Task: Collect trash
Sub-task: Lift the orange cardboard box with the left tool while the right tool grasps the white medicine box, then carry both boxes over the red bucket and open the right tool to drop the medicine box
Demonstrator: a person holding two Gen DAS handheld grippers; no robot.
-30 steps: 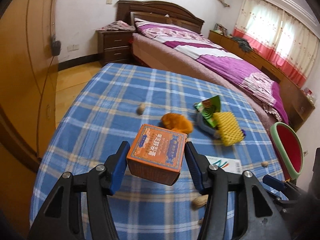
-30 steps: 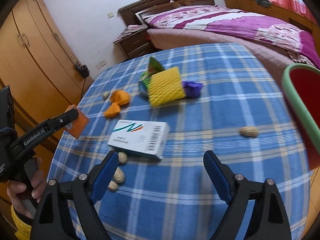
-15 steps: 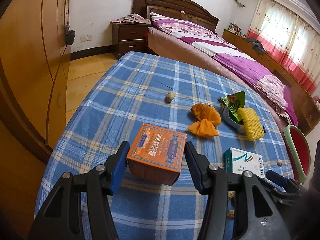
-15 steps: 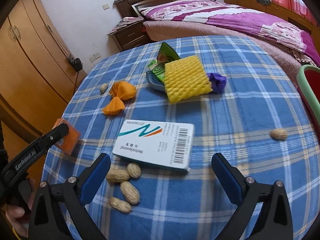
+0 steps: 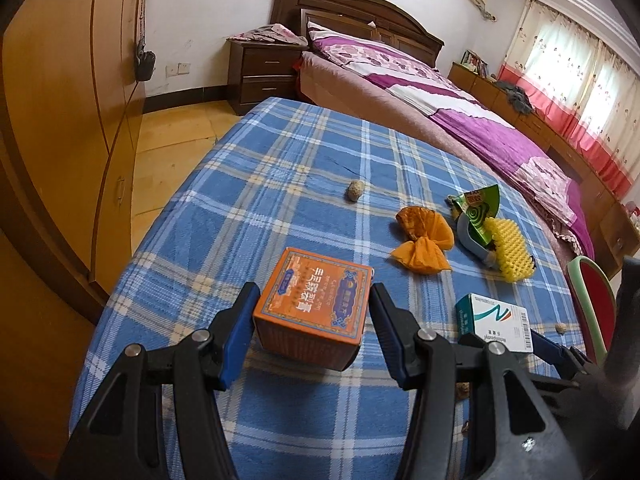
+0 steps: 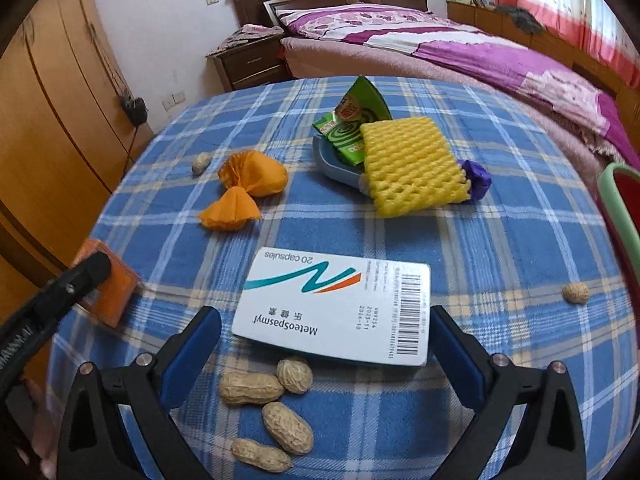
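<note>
Fingers of the left gripper (image 5: 311,322): clamped on the side faces of an orange carton (image 5: 314,307), which is held at the near edge of the plaid tablecloth (image 5: 280,168). Fingers of the right gripper (image 6: 326,352): spread wide, flanking a white capsule box (image 6: 336,304) that lies flat. Both boxes are judged light, stiff cardboard, crushable; hold is best taken across the long sides. Peanuts (image 6: 264,408) are scattered just beside. Red bin (image 6: 624,208) is seen at the right.

The tabletop (image 6: 500,240) with blue checked cloth carries a white medicine box (image 6: 336,306) at centre, peanuts (image 6: 272,408) at 6 o'clock, orange wrapper (image 6: 244,186) at 10 o'clock.
</note>
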